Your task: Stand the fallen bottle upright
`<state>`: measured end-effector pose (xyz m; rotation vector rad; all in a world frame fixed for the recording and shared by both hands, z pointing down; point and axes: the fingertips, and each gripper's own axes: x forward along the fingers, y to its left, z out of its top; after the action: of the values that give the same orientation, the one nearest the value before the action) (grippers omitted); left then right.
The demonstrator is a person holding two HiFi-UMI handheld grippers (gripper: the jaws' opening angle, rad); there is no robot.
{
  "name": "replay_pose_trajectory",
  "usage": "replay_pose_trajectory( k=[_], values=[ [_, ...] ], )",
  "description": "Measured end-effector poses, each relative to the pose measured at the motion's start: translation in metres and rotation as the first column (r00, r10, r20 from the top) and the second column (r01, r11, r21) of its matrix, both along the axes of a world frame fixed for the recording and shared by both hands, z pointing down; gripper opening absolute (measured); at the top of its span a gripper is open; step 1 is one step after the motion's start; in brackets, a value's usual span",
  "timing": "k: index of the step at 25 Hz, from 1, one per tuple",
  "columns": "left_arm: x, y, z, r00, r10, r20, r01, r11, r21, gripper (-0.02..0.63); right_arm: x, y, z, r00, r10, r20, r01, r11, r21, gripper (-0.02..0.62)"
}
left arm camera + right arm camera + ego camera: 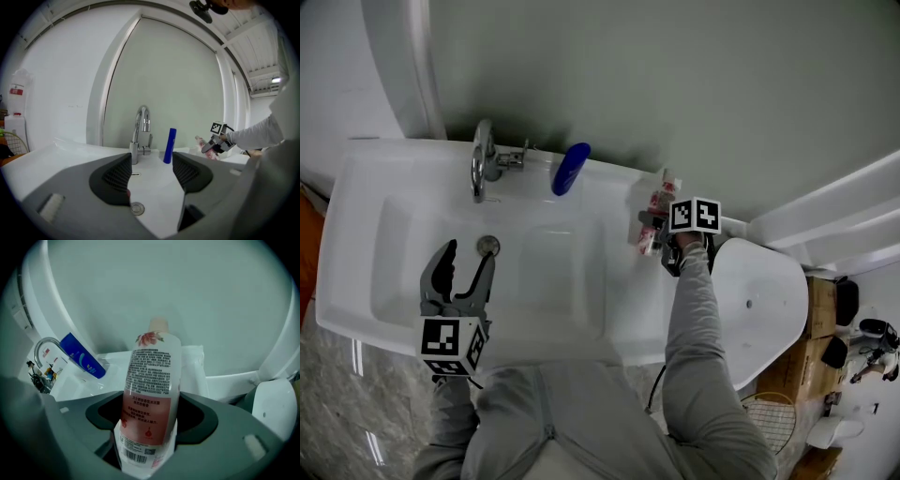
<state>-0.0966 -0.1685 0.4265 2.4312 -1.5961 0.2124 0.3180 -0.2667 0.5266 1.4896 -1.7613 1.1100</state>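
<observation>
While the right gripper point(151, 417) clamps the clear pink-labelled plastic bottle point(152, 376), right of the chrome tap point(481, 155), its long axis leans. Left gripper point(469, 255) gapes empty.

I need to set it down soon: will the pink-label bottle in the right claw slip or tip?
Probably tippy: the pink-label bottle is tall and narrow. Its glossy plastic may slip in the right claw, which grips its lower part. Its rounded body could roll if dropped.

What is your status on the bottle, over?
Left gripper open over basin, empty. Right gripper jaws shut on pink-label bottle, tilted, not yet upright. Blue tube by faucet, clear.
</observation>
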Motion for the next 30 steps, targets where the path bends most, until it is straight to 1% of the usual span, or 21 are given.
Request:
replay_pose_trajectory(
  k=[3, 6, 9, 14, 20, 24, 26, 30],
  values=[
    [0.002, 0.008, -0.012, 1.000, 0.004, 0.009, -0.004, 1.000, 0.010, 0.311, -0.008, 0.000, -0.037, 1.000, 0.001, 0.021, -0.004, 0.993, 0.119, 0.336],
    [0.003, 0.010, -0.015, 1.000, 0.008, 0.019, -0.008, 1.000, 0.017, 0.311, -0.018, -0.008, -0.064, 0.999, -0.007, 0.033, -0.001, 0.971, 0.237, 0.337],
    [0.003, 0.009, -0.019, 0.999, 0.010, 0.030, -0.011, 1.000, 0.026, 0.311, -0.029, -0.018, -0.089, 0.999, -0.010, 0.030, -0.001, 0.936, 0.351, 0.337],
    [0.002, 0.014, -0.021, 0.999, 0.002, 0.051, -0.003, 1.000, 0.022, 0.311, -0.044, -0.032, -0.119, 1.000, 0.004, -0.012, 0.002, 0.859, 0.513, 0.336],
    [0.000, 0.015, -0.021, 0.997, -0.016, 0.074, 0.016, 1.000, 0.007, 0.311, -0.060, -0.052, -0.130, 0.998, 0.021, -0.057, 0.019, 0.788, 0.615, 0.337],
    [0.000, 0.017, -0.016, 0.995, -0.024, 0.095, 0.026, 1.000, -0.011, 0.311, -0.065, -0.063, -0.131, 0.992, 0.047, -0.119, 0.050, 0.716, 0.696, 0.337],
    [0.000, 0.018, -0.014, 0.994, -0.027, 0.110, 0.030, 0.999, -0.021, 0.311, -0.067, -0.067, -0.127, 0.990, 0.062, -0.129, 0.051, 0.686, 0.726, 0.337],
    [0.002, 0.019, -0.009, 0.990, -0.026, 0.138, 0.033, 0.998, -0.048, 0.311, -0.072, -0.073, -0.115, 0.986, 0.079, -0.146, 0.061, 0.647, 0.760, 0.337]
  ],
)
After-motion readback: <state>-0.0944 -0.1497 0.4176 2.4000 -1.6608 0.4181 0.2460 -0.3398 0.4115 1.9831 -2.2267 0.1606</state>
